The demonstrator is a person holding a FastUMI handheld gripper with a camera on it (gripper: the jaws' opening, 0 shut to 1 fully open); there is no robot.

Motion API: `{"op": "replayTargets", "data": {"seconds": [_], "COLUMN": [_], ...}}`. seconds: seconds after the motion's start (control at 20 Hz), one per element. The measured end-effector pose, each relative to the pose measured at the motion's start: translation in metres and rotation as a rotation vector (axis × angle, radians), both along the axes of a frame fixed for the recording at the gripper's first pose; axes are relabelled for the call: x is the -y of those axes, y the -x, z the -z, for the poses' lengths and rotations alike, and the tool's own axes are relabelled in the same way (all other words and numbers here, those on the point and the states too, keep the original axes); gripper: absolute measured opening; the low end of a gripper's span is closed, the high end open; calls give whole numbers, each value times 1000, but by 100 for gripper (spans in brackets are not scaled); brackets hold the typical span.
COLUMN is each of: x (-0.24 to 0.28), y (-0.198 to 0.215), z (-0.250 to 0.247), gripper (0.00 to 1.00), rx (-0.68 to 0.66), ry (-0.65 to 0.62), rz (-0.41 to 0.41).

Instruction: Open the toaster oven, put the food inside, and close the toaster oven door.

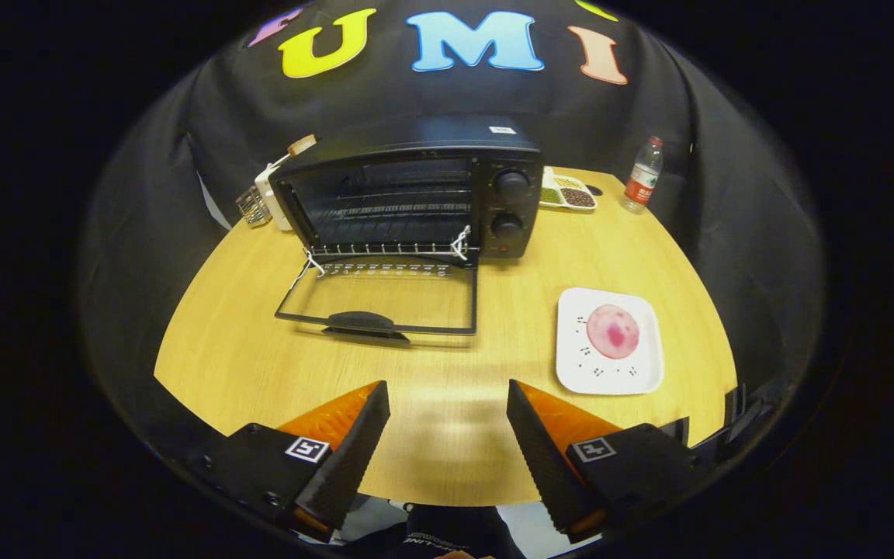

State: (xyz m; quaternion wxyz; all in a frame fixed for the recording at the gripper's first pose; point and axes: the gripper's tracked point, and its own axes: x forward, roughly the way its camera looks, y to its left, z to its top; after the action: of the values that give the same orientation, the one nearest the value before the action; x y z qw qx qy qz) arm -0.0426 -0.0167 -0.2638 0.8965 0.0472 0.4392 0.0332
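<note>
Toaster oven (408, 190) stood open mid-surface; food (612, 331), seemingly a pink bun, waited on its plate (571, 373); fingers (342, 458) apart, empty.

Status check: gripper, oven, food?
Gripper open, nothing held, over bare wooden table. Black toaster oven door down flat. Round pink food on white square plate, beyond right finger. Path unobstructed.
</note>
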Motion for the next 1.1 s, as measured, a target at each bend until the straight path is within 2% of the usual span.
{"op": "replayTargets", "data": {"seconds": [0.35, 0.6, 0.85, 1.1], "x": [67, 121, 182, 222], "y": [10, -10, -32, -42], "z": [14, 17, 34, 66], "gripper": [97, 98, 97, 98], "rx": [-68, -65, -101, -177], "ry": [-51, -35, -72, -96], "rz": [62, -5, 5, 25]}}
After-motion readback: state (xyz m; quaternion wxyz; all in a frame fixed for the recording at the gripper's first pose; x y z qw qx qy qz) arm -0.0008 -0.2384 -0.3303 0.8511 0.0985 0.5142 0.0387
